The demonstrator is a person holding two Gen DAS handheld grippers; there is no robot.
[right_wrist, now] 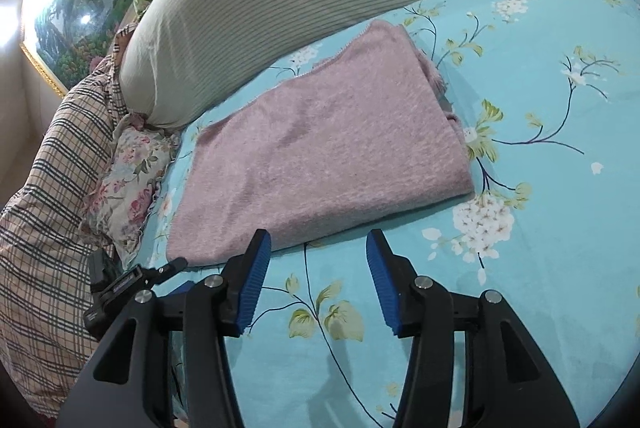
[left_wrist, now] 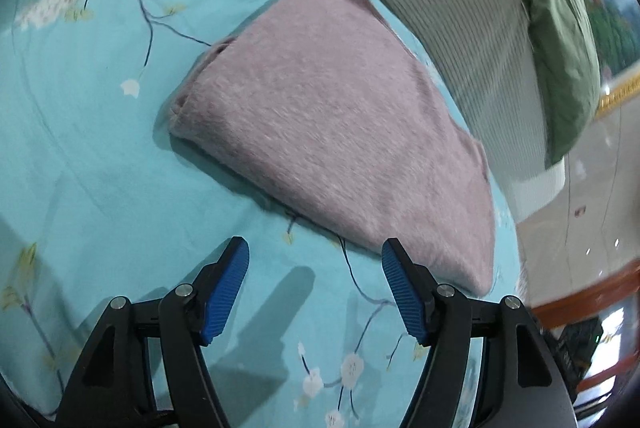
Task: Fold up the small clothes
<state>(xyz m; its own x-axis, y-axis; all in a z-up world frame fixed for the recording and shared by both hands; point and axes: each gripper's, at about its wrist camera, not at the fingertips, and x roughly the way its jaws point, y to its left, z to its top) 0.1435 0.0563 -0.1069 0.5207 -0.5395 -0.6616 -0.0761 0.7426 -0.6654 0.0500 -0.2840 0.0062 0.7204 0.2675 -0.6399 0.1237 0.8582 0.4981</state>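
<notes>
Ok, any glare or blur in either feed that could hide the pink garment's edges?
Left wrist view: the pink garment is sharp; motion blur smears only the striped pillow. Right wrist view: glare sits on the framed painting, away from the garment.

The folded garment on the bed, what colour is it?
Dusty pink-mauve fuzzy garment, clearest in the right wrist view.

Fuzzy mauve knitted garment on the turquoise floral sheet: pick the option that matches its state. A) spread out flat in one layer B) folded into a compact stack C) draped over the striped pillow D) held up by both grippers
B: the fuzzy mauve knitted garment lies folded, with layered edges showing at one end, and both grippers are open and clear of it.
</notes>
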